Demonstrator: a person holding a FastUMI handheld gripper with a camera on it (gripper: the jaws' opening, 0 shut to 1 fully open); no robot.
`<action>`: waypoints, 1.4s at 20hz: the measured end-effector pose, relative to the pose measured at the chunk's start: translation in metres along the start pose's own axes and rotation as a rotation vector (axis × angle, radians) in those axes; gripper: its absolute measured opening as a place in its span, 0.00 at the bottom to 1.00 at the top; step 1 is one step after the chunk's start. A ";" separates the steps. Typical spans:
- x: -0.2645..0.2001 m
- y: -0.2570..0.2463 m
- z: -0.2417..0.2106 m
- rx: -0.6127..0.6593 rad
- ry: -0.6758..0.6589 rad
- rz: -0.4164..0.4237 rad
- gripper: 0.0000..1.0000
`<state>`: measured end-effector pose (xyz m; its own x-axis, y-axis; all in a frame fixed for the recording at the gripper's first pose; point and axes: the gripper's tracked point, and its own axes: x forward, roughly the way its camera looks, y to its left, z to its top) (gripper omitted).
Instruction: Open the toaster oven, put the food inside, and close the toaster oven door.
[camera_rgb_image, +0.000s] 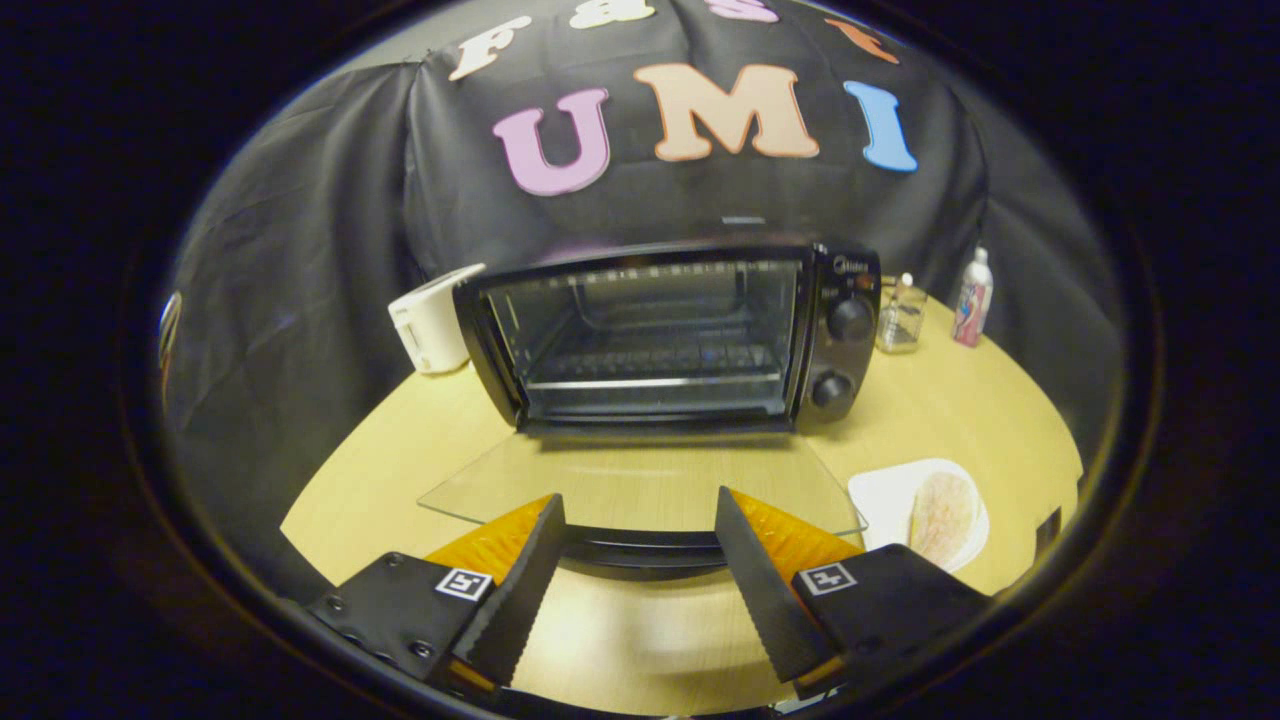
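1. Black and boxy, the toaster oven (665, 335) sits in the middle of the frame on a light wooden table (960, 410).
2. Its glass door (640, 485) is folded all the way down and lies flat, reaching out toward the camera. You can see the table right through the glass.
3. The door's dark handle (640, 548) runs along its near edge, between the two finger tips.
4. Inside the oven there is a wire rack (650, 365).
5. Two round black knobs (848, 320) sit one above the other on the oven's right side.
6. The gripper (640, 515) is at the bottom of the frame. Its two black fingers (520, 590) have saw-tooth edges and orange backs. They are spread wide apart and hold nothing. Whether a tip touches the door, I cannot tell.
7. The food (940, 515), a flat pale tortilla, lies on a white plate (880, 495) at the lower right of the frame, just to the right of the door's corner and near the right finger.
8. A white appliance (432, 322) stands at the left of the oven, touching or almost touching it.
9. A small clear glass jar (900, 315) stands just right of the oven, toward the upper right.
10. A white bottle (972, 298) with a colourful label stands a bit farther right, near the table's back edge.
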<state>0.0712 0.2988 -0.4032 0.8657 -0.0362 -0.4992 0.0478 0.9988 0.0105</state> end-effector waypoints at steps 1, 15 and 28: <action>0.005 -0.004 -0.007 0.012 0.023 -0.005 0.94; 0.024 -0.008 -0.022 -0.022 0.030 -0.011 0.91; -0.014 -0.115 0.026 0.170 0.053 -0.101 0.92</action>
<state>0.0665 0.1834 -0.3753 0.8249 -0.1298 -0.5502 0.2203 0.9701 0.1015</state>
